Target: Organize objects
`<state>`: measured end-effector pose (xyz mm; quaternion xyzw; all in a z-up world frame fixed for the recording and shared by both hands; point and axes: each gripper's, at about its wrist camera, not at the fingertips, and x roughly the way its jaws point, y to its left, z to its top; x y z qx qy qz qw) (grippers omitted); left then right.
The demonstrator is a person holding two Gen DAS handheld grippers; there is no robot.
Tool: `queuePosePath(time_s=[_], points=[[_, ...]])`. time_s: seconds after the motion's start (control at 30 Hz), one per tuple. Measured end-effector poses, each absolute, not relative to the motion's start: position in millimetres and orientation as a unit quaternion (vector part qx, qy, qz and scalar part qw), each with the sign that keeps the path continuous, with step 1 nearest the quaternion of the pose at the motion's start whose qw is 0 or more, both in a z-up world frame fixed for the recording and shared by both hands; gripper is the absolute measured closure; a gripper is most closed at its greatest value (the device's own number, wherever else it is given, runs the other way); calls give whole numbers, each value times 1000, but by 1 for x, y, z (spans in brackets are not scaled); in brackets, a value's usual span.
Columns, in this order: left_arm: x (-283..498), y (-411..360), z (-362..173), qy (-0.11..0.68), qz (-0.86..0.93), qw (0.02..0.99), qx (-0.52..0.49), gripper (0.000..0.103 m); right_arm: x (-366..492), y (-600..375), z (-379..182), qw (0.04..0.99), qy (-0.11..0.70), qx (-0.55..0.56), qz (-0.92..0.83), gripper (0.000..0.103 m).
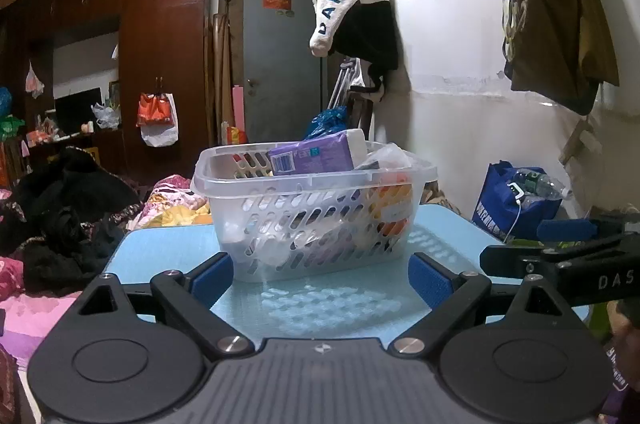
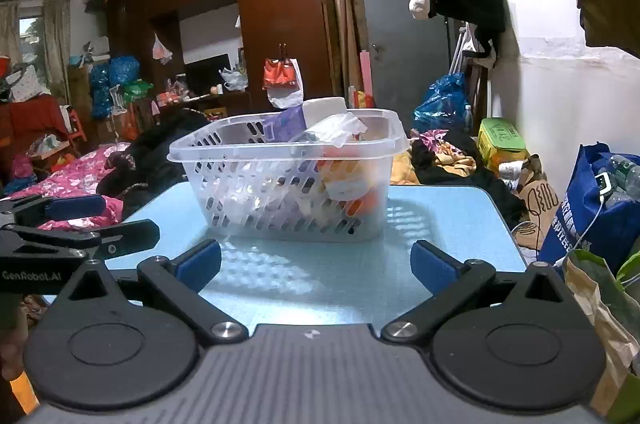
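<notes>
A clear perforated plastic basket (image 1: 248,216) stands on a light blue table (image 1: 160,244); it also shows in the right wrist view (image 2: 240,192). It holds a purple packet (image 1: 312,154), a white roll (image 1: 358,140), crumpled plastic and orange items. My left gripper (image 1: 320,278) is open and empty, just in front of the basket. My right gripper (image 2: 316,262) is open and empty, a little back from the basket. Each gripper shows at the other view's edge: the right gripper (image 1: 560,244), the left gripper (image 2: 80,220).
A blue bag (image 2: 592,212) with bottles stands right of the table (image 2: 460,224). Paper bags (image 2: 600,304) sit at the near right. A bed with dark clothes (image 1: 60,224) lies to the left. Wardrobes and a grey door are behind.
</notes>
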<state>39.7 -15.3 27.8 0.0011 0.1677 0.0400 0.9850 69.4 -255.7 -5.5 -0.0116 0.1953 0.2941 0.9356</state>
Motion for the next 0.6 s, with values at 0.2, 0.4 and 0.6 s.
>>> queuePosePath(time_s=[0.2, 0.4, 0.6], points=[[40, -16, 28, 169, 38, 985, 2, 7, 69, -256, -6, 935, 196, -11, 295, 0], [40, -16, 28, 169, 38, 985, 0, 7, 69, -255, -6, 935, 196, -11, 295, 0], [40, -15, 28, 168, 38, 985, -1, 7, 68, -255, -5, 935, 194, -12, 295, 0]])
